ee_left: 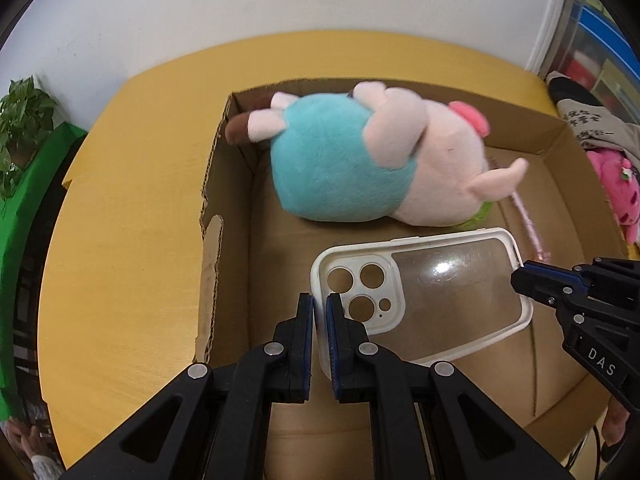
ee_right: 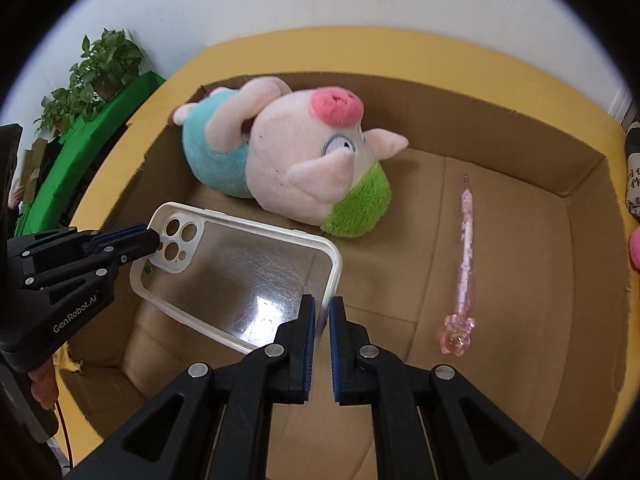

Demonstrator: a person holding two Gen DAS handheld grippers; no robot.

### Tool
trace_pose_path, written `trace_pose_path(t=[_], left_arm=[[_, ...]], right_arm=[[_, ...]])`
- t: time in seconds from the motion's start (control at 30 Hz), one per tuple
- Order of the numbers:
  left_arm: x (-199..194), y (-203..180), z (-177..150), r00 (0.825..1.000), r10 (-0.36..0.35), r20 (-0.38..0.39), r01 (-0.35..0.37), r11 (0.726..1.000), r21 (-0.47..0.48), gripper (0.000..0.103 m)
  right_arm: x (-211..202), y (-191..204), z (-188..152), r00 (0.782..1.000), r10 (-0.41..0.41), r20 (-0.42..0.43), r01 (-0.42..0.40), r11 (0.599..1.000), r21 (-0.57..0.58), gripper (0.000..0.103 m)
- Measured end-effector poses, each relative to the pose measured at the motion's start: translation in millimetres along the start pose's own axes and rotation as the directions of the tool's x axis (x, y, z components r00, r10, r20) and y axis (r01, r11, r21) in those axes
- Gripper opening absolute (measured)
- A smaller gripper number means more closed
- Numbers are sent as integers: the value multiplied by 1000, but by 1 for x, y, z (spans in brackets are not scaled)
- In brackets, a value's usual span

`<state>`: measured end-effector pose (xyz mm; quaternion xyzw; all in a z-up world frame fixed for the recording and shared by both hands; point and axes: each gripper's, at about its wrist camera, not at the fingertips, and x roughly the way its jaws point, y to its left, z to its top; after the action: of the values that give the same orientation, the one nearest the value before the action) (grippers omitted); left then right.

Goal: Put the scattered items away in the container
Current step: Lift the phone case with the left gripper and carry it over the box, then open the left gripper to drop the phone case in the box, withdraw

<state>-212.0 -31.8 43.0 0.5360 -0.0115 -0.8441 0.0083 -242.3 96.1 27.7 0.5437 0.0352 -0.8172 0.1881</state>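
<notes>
A clear phone case (ee_left: 452, 280) with a white rim hangs above the floor of a cardboard box (ee_left: 224, 208). My left gripper (ee_left: 319, 308) is shut on its camera-end rim. My right gripper (ee_right: 322, 312) is shut on its opposite end rim (ee_right: 334, 276). Each gripper shows in the other's view: the right gripper (ee_left: 520, 276) and the left gripper (ee_right: 154, 242). A plush pig (ee_right: 296, 156) in teal, pink and green lies in the box behind the case. A pink pen (ee_right: 464, 256) lies on the box floor (ee_right: 500, 240) to the right.
The box sits on a yellow table (ee_left: 120, 240) against a white wall. A pink plush toy (ee_left: 616, 184) and a printed cloth (ee_left: 592, 128) lie outside the box on the right. A green board and a potted plant (ee_right: 96, 68) stand at the left.
</notes>
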Motion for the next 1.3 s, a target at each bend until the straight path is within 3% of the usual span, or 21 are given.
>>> trace_pose_path(t=[0.13, 0.43, 0.5, 0.53, 0.57, 0.6, 0.63, 0.7, 0.77, 0.83, 0.9, 0.97, 1.07, 1.17, 1.3], left_arm=[[18, -3, 5, 998, 41, -39, -41, 999, 8, 7], [41, 4, 5, 996, 54, -74, -55, 998, -12, 7], [40, 3, 5, 996, 48, -69, -49, 999, -13, 18], [38, 3, 4, 997, 50, -64, -51, 999, -11, 31], [35, 2, 3, 997, 49, -53, -50, 999, -7, 38], [31, 2, 1, 998, 44, -37, -44, 999, -2, 38], [24, 1, -1, 999, 41, -17, -41, 999, 4, 39], [4, -1, -7, 997, 65, 42, -66, 998, 14, 54], [-21, -2, -16, 990, 69, 120, -71, 997, 16, 79], [-49, -2, -30, 979, 42, 198, -45, 999, 9, 84], [-80, -7, -48, 962, 20, 273, -23, 1000, 8, 87], [-107, -20, -67, 936, 5, 351, -14, 1000, 23, 96], [-142, -39, -99, 897, -35, 441, 2, 997, 74, 97], [-164, -56, -121, 868, -77, 490, 22, 993, 117, 99], [-181, -79, -142, 851, -124, 510, 64, 989, 133, 100]], right_arm=[[19, -1, 5, 999, -13, -39, 13, 1000, 19, 6], [46, 2, -1, 996, 8, -88, -6, 1000, 16, 11], [44, 4, -2, 997, 23, -75, -23, 1000, 6, 23], [39, 5, -2, 998, 31, -59, -31, 1000, 2, 33], [33, 5, -2, 999, 27, -39, -27, 1000, -3, 37], [25, 6, -3, 1000, 18, -16, -18, 1000, -10, 44], [17, 6, -4, 1000, 12, 6, -12, 1000, -18, 47], [-8, 7, -12, 998, 10, 60, -7, 999, -45, 47], [-39, 6, -28, 993, 17, 120, -9, 998, -65, 55], [-68, 4, -50, 984, 29, 176, -17, 997, -72, 70], [-96, 1, -77, 974, 29, 225, -14, 998, -68, 74], [-116, -2, -96, 968, 20, 250, -5, 998, -61, 75], [-138, -6, -131, 961, -8, 278, 13, 1000, -17, 75], [-151, -10, -147, 951, -49, 304, 45, 999, 21, 75], [-163, -17, -169, 947, -88, 309, 73, 996, 60, 75]])
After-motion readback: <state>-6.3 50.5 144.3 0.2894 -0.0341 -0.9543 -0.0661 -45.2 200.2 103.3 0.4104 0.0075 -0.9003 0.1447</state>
